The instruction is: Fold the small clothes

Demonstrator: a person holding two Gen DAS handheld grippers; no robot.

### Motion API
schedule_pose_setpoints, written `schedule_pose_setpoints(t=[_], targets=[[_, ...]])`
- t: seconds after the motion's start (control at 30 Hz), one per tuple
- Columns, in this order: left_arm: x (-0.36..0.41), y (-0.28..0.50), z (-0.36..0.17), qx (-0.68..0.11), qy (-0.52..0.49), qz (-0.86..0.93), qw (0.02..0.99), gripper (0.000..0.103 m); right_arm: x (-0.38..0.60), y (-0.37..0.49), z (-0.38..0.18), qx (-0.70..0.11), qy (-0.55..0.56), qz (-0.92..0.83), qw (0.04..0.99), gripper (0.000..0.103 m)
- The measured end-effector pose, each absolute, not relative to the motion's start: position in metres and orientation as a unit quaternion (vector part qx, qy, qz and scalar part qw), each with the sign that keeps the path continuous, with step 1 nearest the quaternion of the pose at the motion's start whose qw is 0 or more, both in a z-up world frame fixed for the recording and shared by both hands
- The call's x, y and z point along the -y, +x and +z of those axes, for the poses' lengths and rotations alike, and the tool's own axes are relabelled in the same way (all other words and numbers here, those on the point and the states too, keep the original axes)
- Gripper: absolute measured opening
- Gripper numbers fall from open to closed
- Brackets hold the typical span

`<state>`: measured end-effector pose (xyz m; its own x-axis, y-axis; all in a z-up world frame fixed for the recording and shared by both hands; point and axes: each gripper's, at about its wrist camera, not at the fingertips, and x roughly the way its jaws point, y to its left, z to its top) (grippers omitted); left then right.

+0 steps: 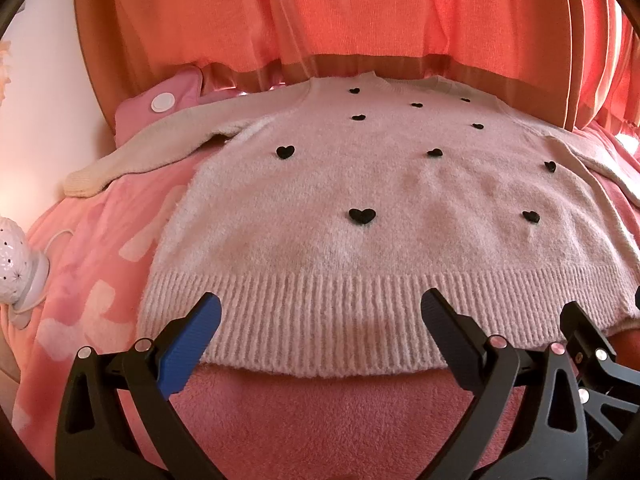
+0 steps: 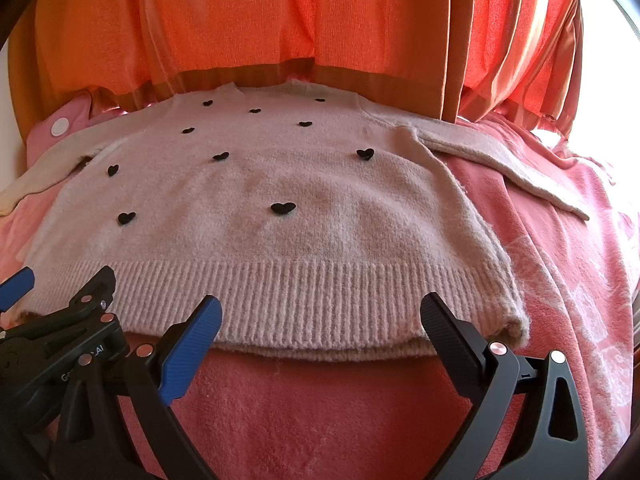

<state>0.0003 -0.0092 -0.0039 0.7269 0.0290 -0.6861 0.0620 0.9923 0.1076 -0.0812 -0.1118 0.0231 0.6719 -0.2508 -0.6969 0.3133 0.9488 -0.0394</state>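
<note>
Grippers: left gripper (image 1: 322, 312) and right gripper (image 2: 322, 312) both held low at the near edge of the bed, side by side, each with jaws spread wide and gripping nothing; each has one blue pad and one black.
Left fingertips: blue pad (image 1: 208, 312) overlaps the ribbed hem in view; contact cannot be judged.
Right fingertips: black pad (image 2: 434, 312) sits near the hem's right corner.
Near surface: pink fleece blanket (image 1: 320, 408) runs under the hem and out to both sides.
Garment: pale pink fuzzy sweater (image 1: 380, 200) lies flat, front up, hem nearest, neckline farthest; small black hearts (image 1: 362, 215) scattered over the chest.
Sleeves: left sleeve (image 1: 152, 152) stretched outward over the blanket; right sleeve (image 2: 508, 168) angled out the other way.
Left margin: white perforated lamp (image 1: 16, 264) beside the bed.
Far left: pink cushion with a white disc (image 1: 164, 101) behind the sleeve.
Background: orange curtain (image 2: 280, 20) hangs just beyond the neckline.
</note>
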Motion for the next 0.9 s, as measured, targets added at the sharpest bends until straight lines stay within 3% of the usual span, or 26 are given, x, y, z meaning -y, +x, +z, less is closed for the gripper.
schedule_pose_setpoints(t=[0.67,0.77,0.9], targets=[[0.006,0.000,-0.003,-0.376,0.059,-0.009,0.925,0.098,0.113,-0.081,0.021,-0.380,0.048,-0.146,0.912,0.098],[-0.004,0.003,0.003,-0.394,0.025,-0.028,0.918,0.098,0.127,-0.081,0.033,-0.387,0.089,-0.107,0.912,0.098],[-0.025,0.006,0.029,-0.371,-0.012,-0.029,0.928,0.098,0.201,-0.088,0.080,-0.337,0.186,-0.101,0.917,0.098]])
